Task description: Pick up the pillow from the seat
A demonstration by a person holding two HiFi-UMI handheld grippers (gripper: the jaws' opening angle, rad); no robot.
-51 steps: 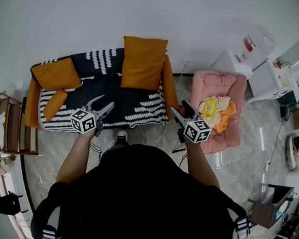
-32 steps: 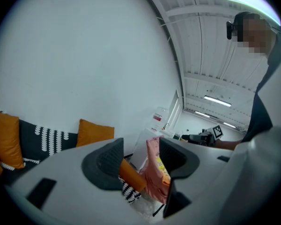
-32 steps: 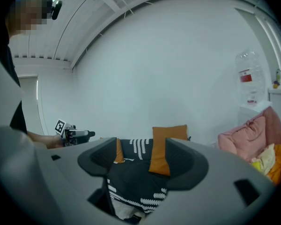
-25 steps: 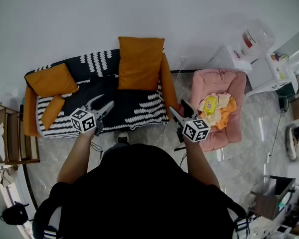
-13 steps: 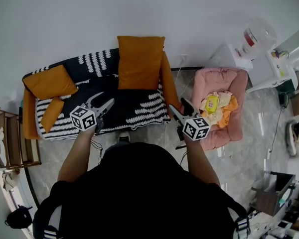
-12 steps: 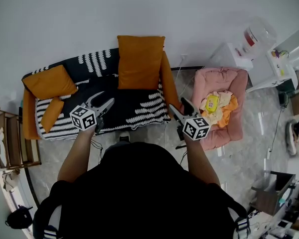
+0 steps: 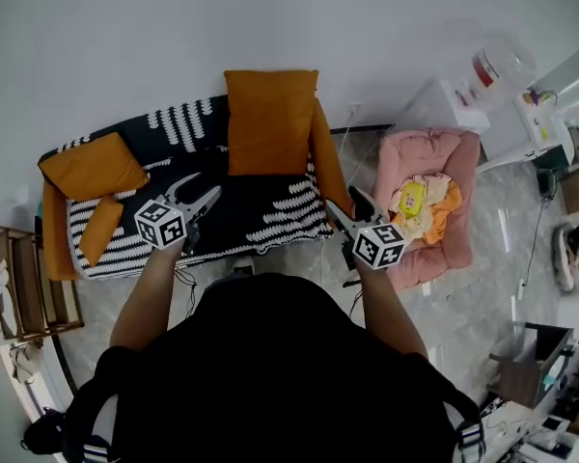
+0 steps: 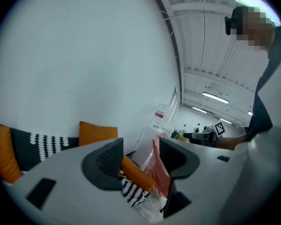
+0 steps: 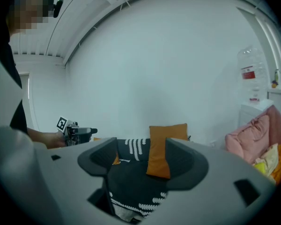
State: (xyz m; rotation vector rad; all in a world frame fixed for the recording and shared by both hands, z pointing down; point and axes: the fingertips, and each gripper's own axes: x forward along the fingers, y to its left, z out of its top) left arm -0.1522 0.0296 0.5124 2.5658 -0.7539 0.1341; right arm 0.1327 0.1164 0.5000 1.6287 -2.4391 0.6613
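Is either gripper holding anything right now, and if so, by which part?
Nothing is held. The left gripper and right gripper are both open and empty, hovering in front of the sofa, clear of the upright orange pillow.

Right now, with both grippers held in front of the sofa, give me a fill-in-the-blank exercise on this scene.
1. The tall pillow leaning upright against the back of the sofa is ____ in colour.
2. The left gripper and the right gripper hold nothing; the jaws of both are ____.
3. The clothes lie in a seat whose colour is ____.
Missing words: orange; open; pink.
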